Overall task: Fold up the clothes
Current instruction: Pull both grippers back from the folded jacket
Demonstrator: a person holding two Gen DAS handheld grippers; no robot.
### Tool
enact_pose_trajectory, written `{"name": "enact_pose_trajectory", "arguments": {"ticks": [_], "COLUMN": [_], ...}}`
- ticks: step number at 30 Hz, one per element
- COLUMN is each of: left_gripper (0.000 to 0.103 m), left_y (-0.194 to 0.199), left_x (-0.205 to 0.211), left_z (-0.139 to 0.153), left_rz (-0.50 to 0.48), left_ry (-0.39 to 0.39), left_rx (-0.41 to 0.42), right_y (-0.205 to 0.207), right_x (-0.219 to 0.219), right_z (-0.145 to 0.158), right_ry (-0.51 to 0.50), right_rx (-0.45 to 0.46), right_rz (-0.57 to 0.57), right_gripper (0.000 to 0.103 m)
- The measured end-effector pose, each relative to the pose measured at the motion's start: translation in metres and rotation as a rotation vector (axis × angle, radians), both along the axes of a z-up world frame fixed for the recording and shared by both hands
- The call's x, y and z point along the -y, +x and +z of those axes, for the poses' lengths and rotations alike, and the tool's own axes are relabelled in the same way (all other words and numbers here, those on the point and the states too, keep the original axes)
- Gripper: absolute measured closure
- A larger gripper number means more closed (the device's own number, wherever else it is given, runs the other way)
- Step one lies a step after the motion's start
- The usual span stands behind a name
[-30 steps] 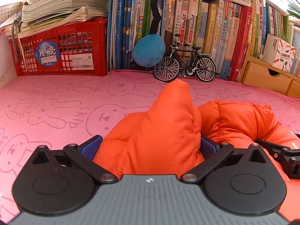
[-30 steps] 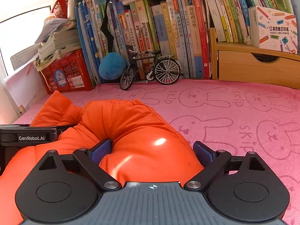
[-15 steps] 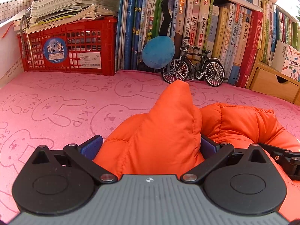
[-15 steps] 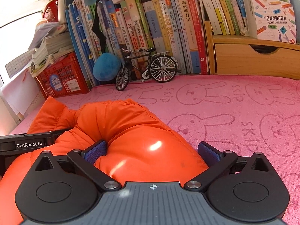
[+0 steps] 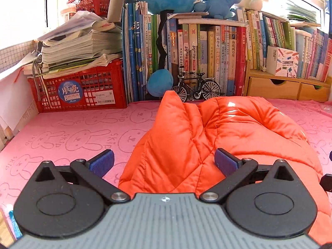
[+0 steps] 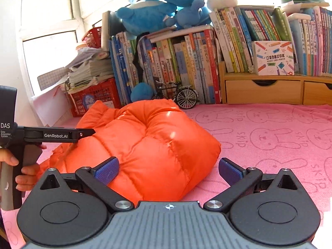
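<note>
An orange puffer jacket (image 5: pixel 207 137) lies in a puffy folded bundle on the pink rabbit-print cloth (image 5: pixel 68 137). My left gripper (image 5: pixel 164 162) stands open at the jacket's near edge; its left pad is off the fabric and its right pad sits against it without squeezing. In the right wrist view the jacket (image 6: pixel 149 145) is just ahead of my right gripper (image 6: pixel 168 170), which is open wide with its right pad over bare cloth. A hand (image 6: pixel 25 172) holds the left gripper (image 6: pixel 87 133), whose tip is at the jacket's left side.
Along the back stand a red crate (image 5: pixel 83 89) under stacked papers, rows of books (image 5: pixel 207 62), a blue plush ball (image 5: pixel 159 82), a toy bicycle (image 5: pixel 197 87) and wooden drawers (image 6: pixel 263 91). Pink cloth (image 6: pixel 280 137) spreads to the right of the jacket.
Both grippers have drawn back and risen from the jacket. Fabric that filled both jaws now lies ahead of them as a bundle. The right jaws have widened slightly.
</note>
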State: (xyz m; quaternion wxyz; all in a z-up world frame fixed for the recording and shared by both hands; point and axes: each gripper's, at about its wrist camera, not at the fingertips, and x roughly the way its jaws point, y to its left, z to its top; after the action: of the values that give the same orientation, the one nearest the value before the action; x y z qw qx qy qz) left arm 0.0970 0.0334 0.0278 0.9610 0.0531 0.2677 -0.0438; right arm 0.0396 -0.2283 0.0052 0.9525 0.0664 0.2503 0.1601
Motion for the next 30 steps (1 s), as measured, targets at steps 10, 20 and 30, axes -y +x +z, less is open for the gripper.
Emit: {"name": "enact_pose_trajectory", "arguments": {"ticks": [10, 20, 30], "left_gripper": [0.000, 0.000, 0.000], "left_y": [-0.082, -0.109, -0.120], "left_x": [-0.018, -0.025, -0.024], "left_z": [-0.002, -0.013, -0.022], "left_rz": [-0.004, 0.025, -0.045], "left_ry": [0.055, 0.039, 0.074], "left_rx": [-0.017, -0.047, -0.114], "right_y": [-0.062, -0.082, -0.086], "right_x": [-0.023, -0.058, -0.054], "right_z": [-0.007, -0.032, -0.038], "right_ry": [-0.004, -0.147, -0.117], "right_rx": [-0.134, -0.175, -0.200], "right_rz": [0.058, 0.122, 0.097], "right_gripper": [0.000, 0.000, 0.000]}}
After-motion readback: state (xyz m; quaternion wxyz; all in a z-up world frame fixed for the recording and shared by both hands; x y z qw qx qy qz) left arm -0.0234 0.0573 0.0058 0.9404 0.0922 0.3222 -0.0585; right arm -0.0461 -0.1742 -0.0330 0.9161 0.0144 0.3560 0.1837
